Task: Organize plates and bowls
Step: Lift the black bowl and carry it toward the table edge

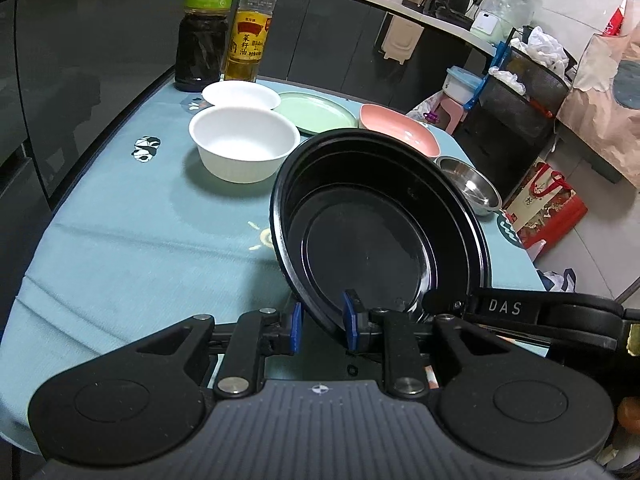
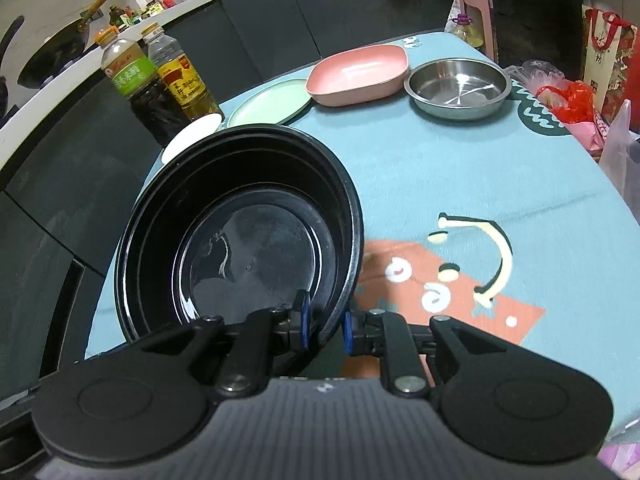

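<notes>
- Black bowl (image 1: 376, 224): held tilted above the blue cloth (image 1: 120, 248), gripped at its near rim from both sides.
- Left gripper (image 1: 322, 326): fingers pinching the rim, one pad inside, one outside.
- Right gripper (image 2: 326, 326): likewise clamped across the rim wall.
- White bowls (image 1: 244, 142): two, touching, just in front of the bottles (image 1: 224, 28).
- Green plate (image 1: 316, 114), pink dish (image 1: 396, 130), steel bowl (image 1: 472, 186): separate, in a row along the far side.
- Progress: early, by my judgement; nothing visibly stacked, and the black bowl is not yet placed.
</notes>
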Demonstrator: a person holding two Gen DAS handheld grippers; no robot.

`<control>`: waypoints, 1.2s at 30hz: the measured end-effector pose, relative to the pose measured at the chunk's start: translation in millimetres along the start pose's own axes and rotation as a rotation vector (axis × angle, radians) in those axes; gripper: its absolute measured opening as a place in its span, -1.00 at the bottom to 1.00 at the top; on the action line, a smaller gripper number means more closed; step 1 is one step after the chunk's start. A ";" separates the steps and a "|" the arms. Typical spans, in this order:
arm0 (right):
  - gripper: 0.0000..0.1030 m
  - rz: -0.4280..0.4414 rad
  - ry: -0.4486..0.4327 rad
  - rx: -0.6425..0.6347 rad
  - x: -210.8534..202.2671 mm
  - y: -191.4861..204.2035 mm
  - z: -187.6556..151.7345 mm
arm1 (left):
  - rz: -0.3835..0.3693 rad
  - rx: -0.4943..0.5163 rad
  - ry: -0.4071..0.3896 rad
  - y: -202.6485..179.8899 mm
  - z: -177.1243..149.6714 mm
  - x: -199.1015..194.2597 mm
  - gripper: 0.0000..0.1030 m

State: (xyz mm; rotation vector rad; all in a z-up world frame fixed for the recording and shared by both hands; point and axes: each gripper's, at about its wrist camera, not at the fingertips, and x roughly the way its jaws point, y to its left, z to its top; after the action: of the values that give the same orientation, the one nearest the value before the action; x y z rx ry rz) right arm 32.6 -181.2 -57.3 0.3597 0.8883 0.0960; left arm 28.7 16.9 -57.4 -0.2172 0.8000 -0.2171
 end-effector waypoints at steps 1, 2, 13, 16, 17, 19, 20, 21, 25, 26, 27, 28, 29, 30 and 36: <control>-0.90 -0.001 0.001 -0.002 -0.4 0.7 -1.3 | 0.000 -0.002 0.002 1.2 -1.7 -1.7 -0.61; -0.90 -0.001 0.004 -0.002 -0.5 1.2 -2.4 | 0.000 -0.004 0.003 2.1 -2.2 -2.5 -0.61; -0.90 0.012 0.031 0.016 4.7 0.7 -9.1 | 0.006 -0.024 0.024 9.8 -7.1 0.2 -0.61; -0.90 0.012 0.037 0.016 5.8 0.6 -8.9 | 0.004 -0.029 0.029 10.9 -7.1 1.5 -0.61; -0.90 0.012 0.039 0.018 6.1 0.3 -8.4 | 0.004 -0.033 0.033 11.3 -6.8 2.2 -0.61; -0.90 0.012 0.045 0.021 6.6 0.0 -8.1 | 0.002 -0.035 0.037 11.3 -7.6 2.5 -0.60; -0.90 0.013 0.042 0.022 6.5 -0.4 -8.3 | 0.002 -0.032 0.033 11.5 -8.0 2.4 -0.60; -0.90 0.014 0.042 0.023 6.9 -0.3 -8.5 | 0.005 -0.031 0.034 10.6 -7.9 2.5 -0.60; -0.90 0.012 0.054 0.016 9.6 1.1 -8.9 | 0.014 -0.031 0.040 11.1 -8.1 3.4 -0.60; -0.90 0.013 0.054 0.014 10.0 1.6 -8.6 | 0.017 -0.032 0.040 11.3 -7.9 3.3 -0.60; -0.89 0.015 0.055 0.013 10.0 2.1 -8.6 | 0.019 -0.034 0.040 11.3 -7.4 3.4 -0.60; -0.89 0.017 0.056 0.011 10.0 2.2 -8.6 | 0.019 -0.035 0.039 11.5 -6.9 3.3 -0.60; -0.89 0.019 0.058 0.011 10.1 2.0 -8.5 | 0.018 -0.038 0.039 11.7 -6.5 3.5 -0.60; -0.88 0.021 0.060 0.014 10.6 1.4 -8.0 | 0.017 -0.044 0.039 12.3 -6.4 4.1 -0.60; -0.88 0.013 0.067 0.035 13.3 -3.6 -8.2 | 0.026 -0.043 0.049 12.7 -9.0 7.3 -0.59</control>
State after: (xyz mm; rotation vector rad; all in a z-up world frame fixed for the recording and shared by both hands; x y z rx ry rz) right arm 34.4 -179.3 -73.2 0.3969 0.9545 0.1049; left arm 28.4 26.0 -72.0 -0.2429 0.8562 -0.1810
